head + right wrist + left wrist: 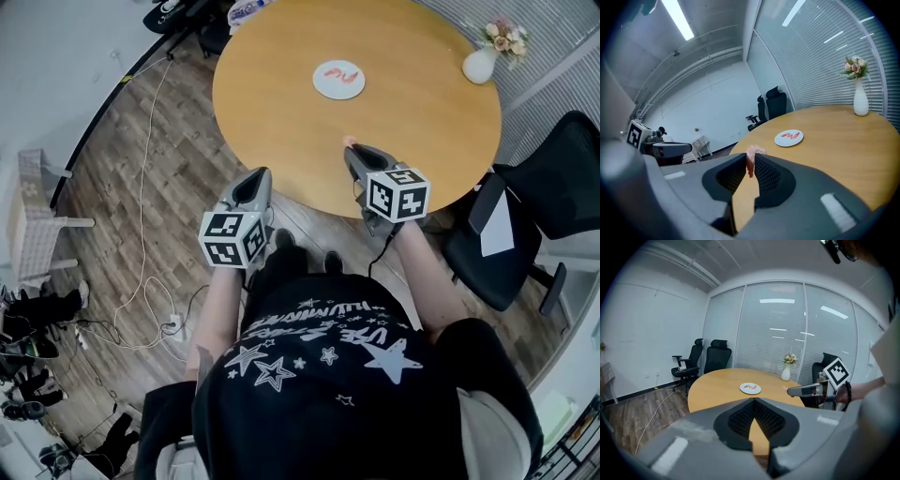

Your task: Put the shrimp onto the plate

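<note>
Obs.: right tongs (354, 150) are pinched on one shrimp (750, 161). Only a thin part of the body is between the pads, and the pink end sticks up past the tips. The held shrimp is on the person's side of the plate (328, 89), well apart from it, over the near part of the surface (422, 94). Left tongs (754, 400) are closed with nothing between them. They hang off the surface edge, farther from the plate than the right pair.

Plate state: plated shrimp (343, 75) lie near its middle, with bare rim around them.

Risks, judged from this moment:
- The grip is narrow and near the tips. A quick swing toward the plate could let the shrimp slide out and drop short of it onto the surface.
- If the release comes before the tips are over the plate, the shrimp lands beside the rim.
- Coming down onto the plate's middle could nudge the plated shrimp or push the plate, as nothing steadies it.
- The vase (479, 66) stands to the right of the plate, well apart. A wide overshoot on that side could knock it, though this seems unlikely.
</note>
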`<action>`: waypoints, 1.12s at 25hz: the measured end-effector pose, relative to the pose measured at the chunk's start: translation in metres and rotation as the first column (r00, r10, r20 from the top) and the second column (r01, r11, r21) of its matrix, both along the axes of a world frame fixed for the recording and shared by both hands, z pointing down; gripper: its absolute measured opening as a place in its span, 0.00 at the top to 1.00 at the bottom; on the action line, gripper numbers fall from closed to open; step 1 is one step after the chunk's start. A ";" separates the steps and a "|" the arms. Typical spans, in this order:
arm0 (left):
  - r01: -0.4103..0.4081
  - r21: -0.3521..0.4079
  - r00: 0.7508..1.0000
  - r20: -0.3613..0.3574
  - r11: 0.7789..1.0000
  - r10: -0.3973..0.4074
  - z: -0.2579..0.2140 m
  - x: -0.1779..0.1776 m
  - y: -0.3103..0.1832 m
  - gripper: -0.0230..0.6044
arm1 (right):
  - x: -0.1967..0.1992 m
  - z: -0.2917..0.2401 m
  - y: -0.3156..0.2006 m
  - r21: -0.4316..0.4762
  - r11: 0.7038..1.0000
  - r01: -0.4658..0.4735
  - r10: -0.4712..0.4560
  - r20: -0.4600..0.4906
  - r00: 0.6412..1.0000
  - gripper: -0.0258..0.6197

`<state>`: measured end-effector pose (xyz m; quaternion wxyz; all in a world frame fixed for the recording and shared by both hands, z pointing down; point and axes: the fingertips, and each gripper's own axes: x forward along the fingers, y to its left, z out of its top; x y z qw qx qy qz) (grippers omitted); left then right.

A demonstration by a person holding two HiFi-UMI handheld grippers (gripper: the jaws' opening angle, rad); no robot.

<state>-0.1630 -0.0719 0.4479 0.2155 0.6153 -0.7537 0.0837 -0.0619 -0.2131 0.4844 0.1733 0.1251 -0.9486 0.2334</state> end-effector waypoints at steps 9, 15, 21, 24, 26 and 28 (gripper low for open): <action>-0.112 0.006 0.993 -0.037 0.994 0.112 0.014 -0.042 -0.053 0.96 | -0.013 0.009 -0.038 0.007 0.992 -0.128 0.128 -0.045 0.991 0.87; -0.231 0.000 0.972 -0.042 0.973 0.231 0.014 -0.076 -0.099 0.96 | -0.035 0.008 -0.067 0.002 0.971 -0.240 0.240 -0.051 0.969 0.87; -0.340 -0.008 0.939 -0.054 0.940 0.339 0.020 -0.108 -0.139 0.96 | -0.066 0.019 -0.084 -0.007 0.948 -0.318 0.317 -0.080 0.945 0.87; -0.382 -0.012 0.922 -0.070 0.924 0.381 0.026 -0.122 -0.154 0.96 | -0.079 0.026 -0.091 -0.007 0.939 -0.343 0.340 -0.105 0.935 0.87; -0.404 -0.011 0.912 -0.080 0.915 0.402 0.029 -0.131 -0.162 0.96 | -0.088 0.029 -0.096 -0.001 0.935 -0.355 0.353 -0.119 0.928 0.87; -0.428 -0.011 0.901 -0.089 0.904 0.425 0.032 -0.138 -0.169 0.96 | -0.095 0.031 -0.100 0.006 0.929 -0.371 0.368 -0.132 0.920 0.87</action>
